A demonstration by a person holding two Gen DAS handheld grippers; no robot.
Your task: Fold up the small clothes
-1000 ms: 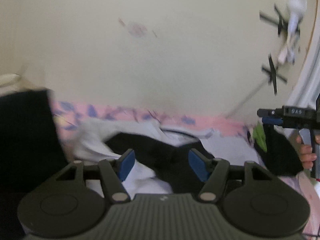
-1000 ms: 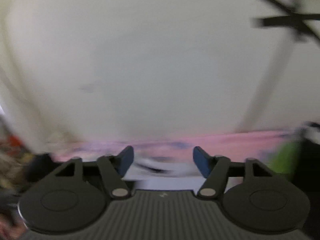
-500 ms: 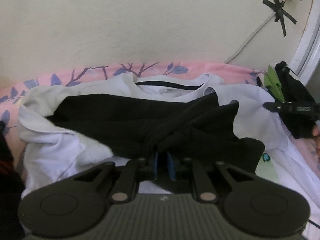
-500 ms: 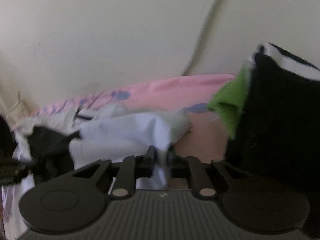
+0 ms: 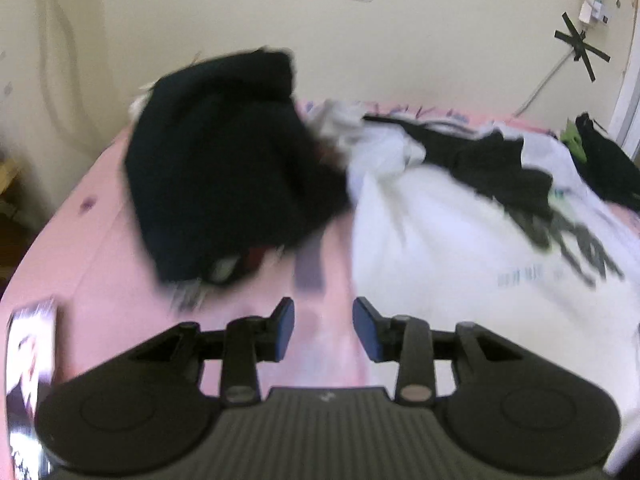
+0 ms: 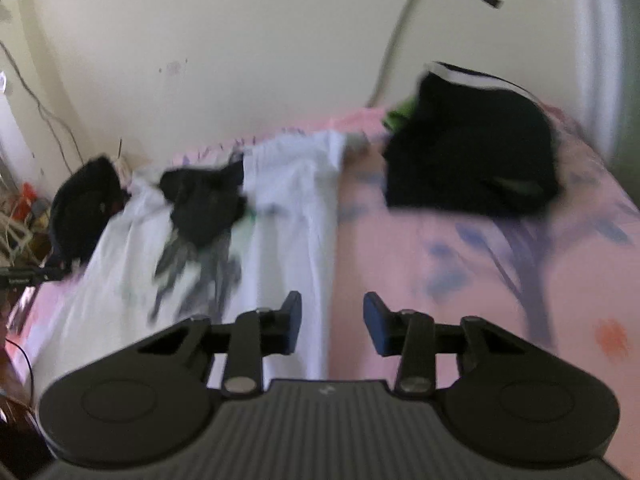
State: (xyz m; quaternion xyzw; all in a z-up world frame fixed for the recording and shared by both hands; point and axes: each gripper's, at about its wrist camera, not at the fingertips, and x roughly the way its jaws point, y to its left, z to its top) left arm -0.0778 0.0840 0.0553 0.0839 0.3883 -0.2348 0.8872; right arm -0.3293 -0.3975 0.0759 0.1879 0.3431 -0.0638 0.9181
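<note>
A white printed t-shirt (image 5: pixel 472 248) lies spread on the pink bed, also in the right wrist view (image 6: pixel 280 208). A small black garment (image 5: pixel 496 168) lies crumpled on its upper part, also in the right wrist view (image 6: pixel 204 204). My left gripper (image 5: pixel 323 328) is open and empty above the pink sheet, just left of the shirt's edge. My right gripper (image 6: pixel 332 322) is open and empty above the shirt's right edge.
A black clothes pile (image 5: pixel 228 160) sits left of the shirt. Another black pile with a green item (image 6: pixel 472 148) sits at the right. The pink floral sheet (image 6: pixel 480 264) covers the bed. A wall with a taped cable (image 5: pixel 576 44) stands behind. Clutter (image 6: pixel 20 220) lies off the bed's left.
Both grippers were shut on cloth half a second ago and have opened and let go. Both have pulled back from the garments, and the white shirt now lies spread out.
</note>
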